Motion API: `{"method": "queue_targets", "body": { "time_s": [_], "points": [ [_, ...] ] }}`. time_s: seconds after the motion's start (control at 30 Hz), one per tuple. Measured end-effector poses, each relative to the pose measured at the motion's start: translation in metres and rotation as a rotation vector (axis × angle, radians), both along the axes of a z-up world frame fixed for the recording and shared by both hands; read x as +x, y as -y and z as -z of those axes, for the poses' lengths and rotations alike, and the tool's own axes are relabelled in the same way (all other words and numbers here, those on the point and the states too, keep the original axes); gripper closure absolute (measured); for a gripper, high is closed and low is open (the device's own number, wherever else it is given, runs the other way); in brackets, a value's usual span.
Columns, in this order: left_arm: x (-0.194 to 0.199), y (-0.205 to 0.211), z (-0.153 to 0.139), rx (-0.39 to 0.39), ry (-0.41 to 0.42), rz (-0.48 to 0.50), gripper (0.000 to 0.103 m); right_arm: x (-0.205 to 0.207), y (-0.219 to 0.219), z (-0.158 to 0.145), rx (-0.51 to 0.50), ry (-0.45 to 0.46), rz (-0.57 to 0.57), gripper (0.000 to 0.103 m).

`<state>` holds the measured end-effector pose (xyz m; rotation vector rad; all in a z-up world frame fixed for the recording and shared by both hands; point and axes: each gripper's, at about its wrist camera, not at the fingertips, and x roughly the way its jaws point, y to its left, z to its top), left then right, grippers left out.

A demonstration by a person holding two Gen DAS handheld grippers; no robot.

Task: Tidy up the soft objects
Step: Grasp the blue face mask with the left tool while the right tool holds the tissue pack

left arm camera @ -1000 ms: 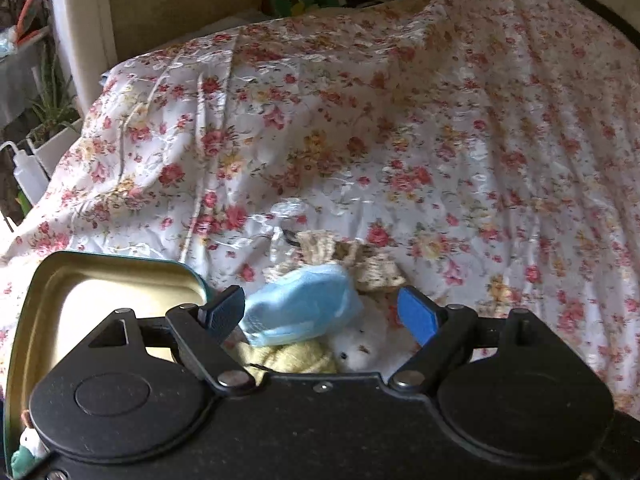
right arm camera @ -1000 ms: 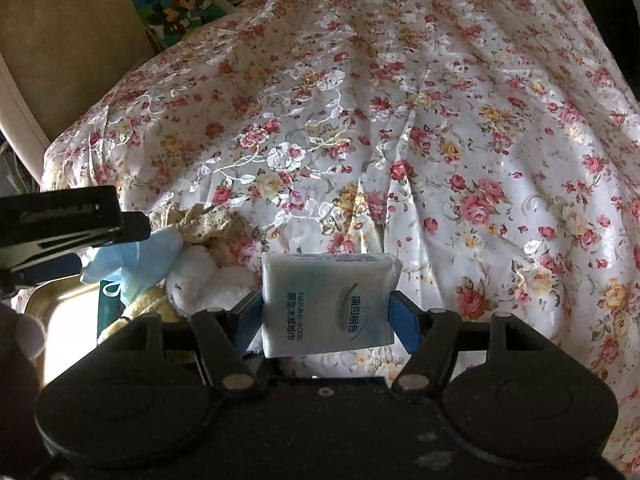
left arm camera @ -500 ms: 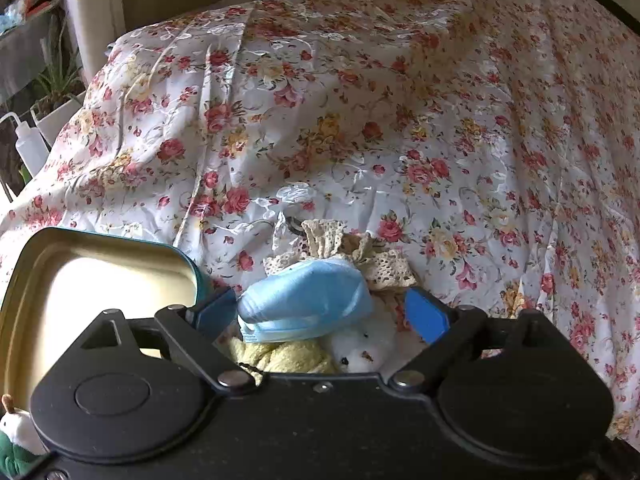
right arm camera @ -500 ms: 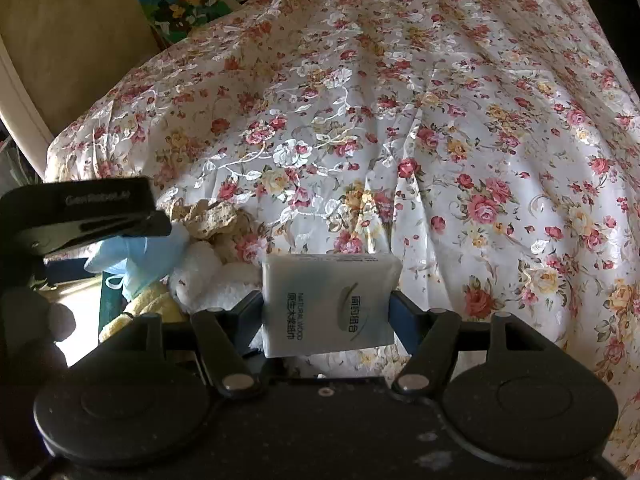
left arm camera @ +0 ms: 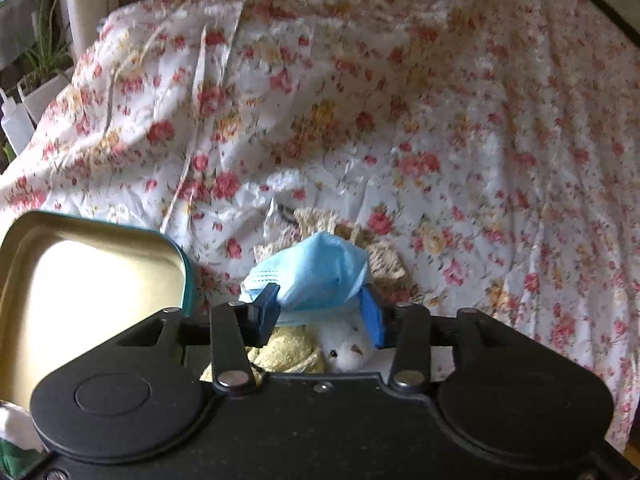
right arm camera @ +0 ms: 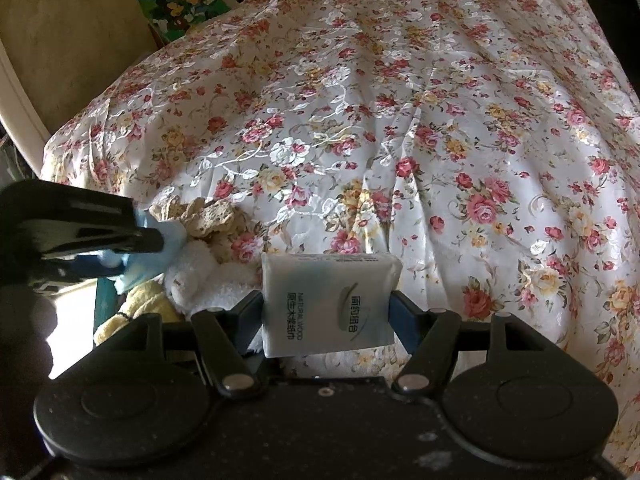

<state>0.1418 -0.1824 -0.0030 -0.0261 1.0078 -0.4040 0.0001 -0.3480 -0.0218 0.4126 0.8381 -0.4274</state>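
My left gripper [left arm camera: 318, 312] is shut on a blue face mask [left arm camera: 312, 272], above a small pile: a beige lace cloth [left arm camera: 380, 256], a yellow plush [left arm camera: 288, 360] and a white plush [left arm camera: 344, 350]. My right gripper [right arm camera: 328, 308] is shut on a white tissue pack [right arm camera: 328, 304] and holds it just right of the same pile. In the right wrist view I see the left gripper's fingers [right arm camera: 120, 236] with the mask [right arm camera: 148, 264], the white plush [right arm camera: 200, 276], the yellow plush [right arm camera: 136, 304] and the lace cloth [right arm camera: 208, 216].
An open teal tin with a gold inside [left arm camera: 92, 276] stands left of the pile. A floral bedspread [right arm camera: 400, 120] covers the bed. A white squeeze bottle [left arm camera: 14, 120] and potted plant stand beyond the left edge. A colourful picture book [right arm camera: 180, 4] lies at the back.
My left gripper has closed from open onto the blue mask and pinched it. My right gripper has kept hold of the tissue pack and barely moved.
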Motion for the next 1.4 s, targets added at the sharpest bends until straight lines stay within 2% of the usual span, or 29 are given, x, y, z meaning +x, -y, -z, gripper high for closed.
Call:
{"method": "queue_targets", "body": {
  "time_s": [0.23,0.27,0.3,0.37,0.47,0.57,0.7,0.97,1.1,1.17,1.23,1.3,1.4],
  "points": [
    [-0.025,-0.008,-0.037,-0.01,0.121,0.065,0.063,-0.002,0.008,-0.001,0.01,0.003,0.037,0.036],
    [-0.028,-0.008,-0.04,0.0,0.133,0.074,0.06,-0.002,0.007,-0.001,0.011,0.003,0.039,0.036],
    [-0.03,-0.008,-0.04,0.014,0.146,0.072,0.057,-0.002,0.007,-0.002,0.014,0.005,0.04,0.036],
    [-0.03,-0.009,-0.039,0.038,0.165,0.047,0.036,-0.004,0.003,-0.006,0.013,0.018,0.034,0.036],
    [-0.022,-0.009,-0.035,0.049,0.17,0.014,0.023,-0.004,-0.002,-0.008,-0.002,0.02,0.023,0.036],
    [-0.015,-0.008,-0.024,0.045,0.137,-0.006,0.015,-0.003,-0.002,-0.005,0.005,0.013,0.019,0.036],
    [-0.004,-0.002,-0.008,0.05,0.081,-0.032,0.015,-0.002,-0.001,-0.002,0.01,0.004,0.02,0.036],
    [0.008,0.014,0.011,0.08,0.06,-0.057,0.014,0.002,-0.003,0.004,0.02,-0.012,-0.008,0.036],
    [0.016,0.016,0.022,0.09,0.012,-0.056,0.017,0.003,0.0,0.005,0.032,-0.012,-0.011,0.036],
    [0.02,0.013,0.027,0.076,-0.028,-0.064,0.045,0.003,0.0,0.005,0.037,-0.01,-0.014,0.036],
    [0.024,0.007,0.029,0.034,-0.069,-0.071,0.052,0.003,0.0,0.005,0.038,-0.009,-0.018,0.036],
    [0.023,0.004,0.026,0.01,-0.07,-0.085,0.058,0.003,0.001,0.004,0.038,-0.005,-0.017,0.036],
    [0.02,-0.001,0.015,-0.024,-0.06,-0.08,0.059,0.002,0.003,0.004,0.042,-0.002,-0.005,0.036]
  ]
}}
